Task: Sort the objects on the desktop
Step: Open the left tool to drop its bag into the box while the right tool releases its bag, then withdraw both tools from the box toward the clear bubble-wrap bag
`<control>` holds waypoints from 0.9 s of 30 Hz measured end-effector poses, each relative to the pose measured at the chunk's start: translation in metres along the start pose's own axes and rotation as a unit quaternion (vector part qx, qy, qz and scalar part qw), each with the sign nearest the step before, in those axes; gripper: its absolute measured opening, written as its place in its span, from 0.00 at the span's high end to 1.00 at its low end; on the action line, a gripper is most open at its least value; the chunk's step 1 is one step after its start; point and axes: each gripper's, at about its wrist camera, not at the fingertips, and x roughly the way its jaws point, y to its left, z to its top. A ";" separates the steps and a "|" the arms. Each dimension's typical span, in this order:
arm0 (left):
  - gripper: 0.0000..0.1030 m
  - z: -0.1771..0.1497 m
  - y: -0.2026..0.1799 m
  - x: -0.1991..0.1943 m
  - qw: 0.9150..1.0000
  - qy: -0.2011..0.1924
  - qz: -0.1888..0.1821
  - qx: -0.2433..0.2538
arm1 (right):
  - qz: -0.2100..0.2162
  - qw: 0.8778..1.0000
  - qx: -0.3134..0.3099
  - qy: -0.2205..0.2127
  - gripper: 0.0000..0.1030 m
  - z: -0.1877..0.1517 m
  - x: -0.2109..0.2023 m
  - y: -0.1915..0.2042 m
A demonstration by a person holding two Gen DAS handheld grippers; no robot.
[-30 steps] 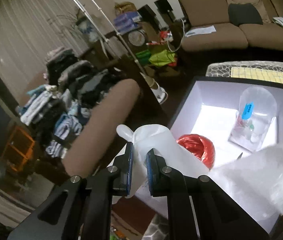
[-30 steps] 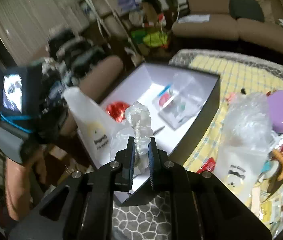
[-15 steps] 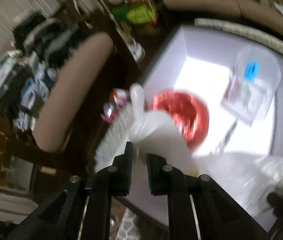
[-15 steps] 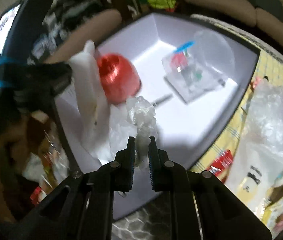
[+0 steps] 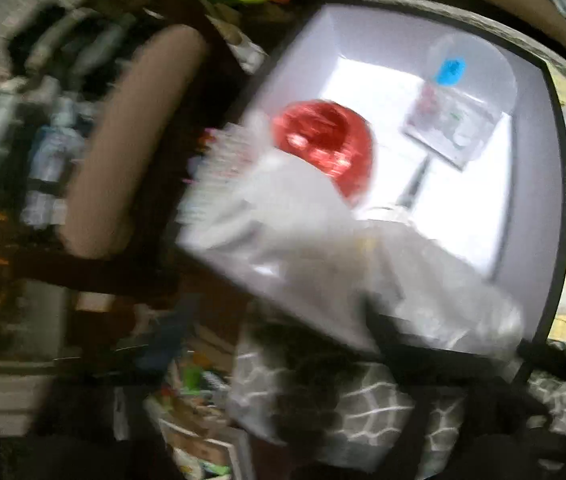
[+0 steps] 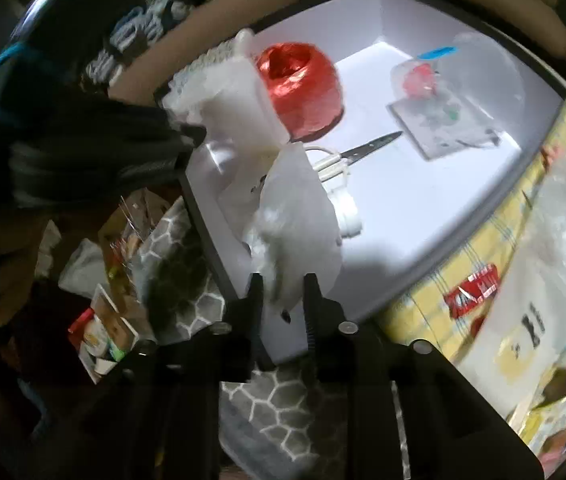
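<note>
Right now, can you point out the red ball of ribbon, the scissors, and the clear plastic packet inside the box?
red ball of ribbon [image 6: 301, 90], right wrist view, on its shiny front.
scissors [image 6: 371, 146], right wrist view, on the blade.
clear plastic packet [image 6: 441, 116], right wrist view, on its middle.

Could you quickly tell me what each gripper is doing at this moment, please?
Left gripper: seems to hold the white bottle; its jaws cannot be told.
Right gripper: jaws parted around a crumpled plastic bag; a grip cannot be told.
</note>
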 end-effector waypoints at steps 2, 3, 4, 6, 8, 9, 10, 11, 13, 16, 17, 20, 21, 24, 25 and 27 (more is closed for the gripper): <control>0.04 -0.008 0.005 -0.021 0.999 -0.023 0.024 -0.012 | 0.028 0.999 0.018 -0.027 0.68 -0.008 -0.019 -0.009; 0.04 -0.015 0.010 -0.037 0.998 -0.044 0.036 -0.031 | 0.044 0.997 0.033 -0.054 0.64 -0.015 -0.036 -0.020; 0.04 -0.019 0.013 -0.049 0.996 -0.063 0.040 -0.043 | 0.049 0.995 0.044 -0.073 0.63 -0.016 -0.045 -0.027; 0.03 -0.028 0.023 -0.072 0.990 -0.112 0.045 -0.070 | 0.061 0.987 0.081 -0.123 0.57 -0.028 -0.075 -0.049; 0.03 -0.037 0.025 -0.097 0.981 -0.169 0.028 -0.096 | 0.072 0.976 0.121 -0.164 0.53 -0.042 -0.101 -0.074; 0.02 -0.041 0.022 -0.107 0.976 -0.191 -0.012 -0.105 | 0.067 0.969 0.144 -0.189 0.52 -0.050 -0.114 -0.089; 0.02 -0.042 0.016 -0.115 0.971 -0.198 -0.076 -0.108 | 0.055 0.963 0.164 -0.209 0.50 -0.055 -0.124 -0.103; 0.02 -0.041 0.009 -0.118 0.966 -0.198 -0.125 -0.107 | 0.035 0.953 0.194 -0.228 0.46 -0.067 -0.136 -0.121; 0.02 -0.041 -0.020 -0.123 0.951 -0.198 -0.217 -0.095 | 0.010 0.941 0.236 -0.240 0.45 -0.081 -0.146 -0.148; 0.02 -0.037 -0.089 -0.119 0.942 -0.178 -0.282 -0.040 | -0.025 0.911 0.320 -0.259 0.46 -0.119 -0.165 -0.195; 0.02 -0.034 -0.112 -0.116 0.942 -0.170 -0.287 -0.022 | -0.047 0.896 0.346 -0.275 0.46 -0.134 -0.174 -0.208; 0.02 -0.028 -0.191 -0.098 0.949 -0.140 -0.279 0.040 | -0.142 0.878 0.362 -0.280 0.45 -0.165 -0.203 -0.228; 0.02 -0.025 -0.222 -0.089 0.955 -0.136 -0.257 0.061 | -0.169 0.872 0.365 -0.280 0.45 -0.175 -0.213 -0.234; 0.02 -0.018 -0.271 -0.066 0.969 -0.134 -0.188 0.094 | -0.165 0.855 0.400 -0.286 0.45 -0.201 -0.225 -0.254; 0.02 -0.014 -0.288 -0.059 0.971 -0.137 -0.166 0.103 | -0.155 0.852 0.409 -0.287 0.45 -0.206 -0.224 -0.261; 0.02 -0.008 -0.312 -0.053 0.971 -0.153 -0.137 0.122 | -0.131 0.849 0.425 -0.286 0.45 -0.217 -0.220 -0.273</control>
